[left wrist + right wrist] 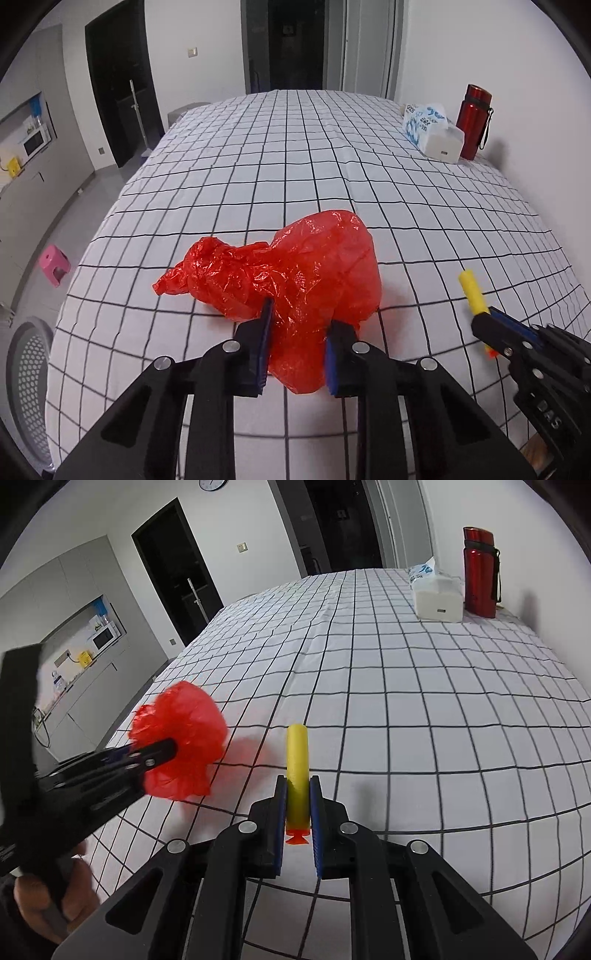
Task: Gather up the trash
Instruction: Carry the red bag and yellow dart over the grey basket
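Observation:
A crumpled red plastic bag [295,280] sits between the fingers of my left gripper [300,332], which is shut on its near end above the checkered tablecloth [295,155]. The bag [181,727] and the left gripper [147,760] also show at the left of the right wrist view. My right gripper [298,805] is shut on a yellow foam dart [297,760] with an orange suction tip, pointing away from me. The dart [472,291] and the right gripper [491,325] also show at the right of the left wrist view.
A white tissue pack [432,133] and a red bottle [474,120] stand at the table's far right. A grey perforated bin [29,391] and a pink stool [54,264] are on the floor to the left. The table's left edge is close.

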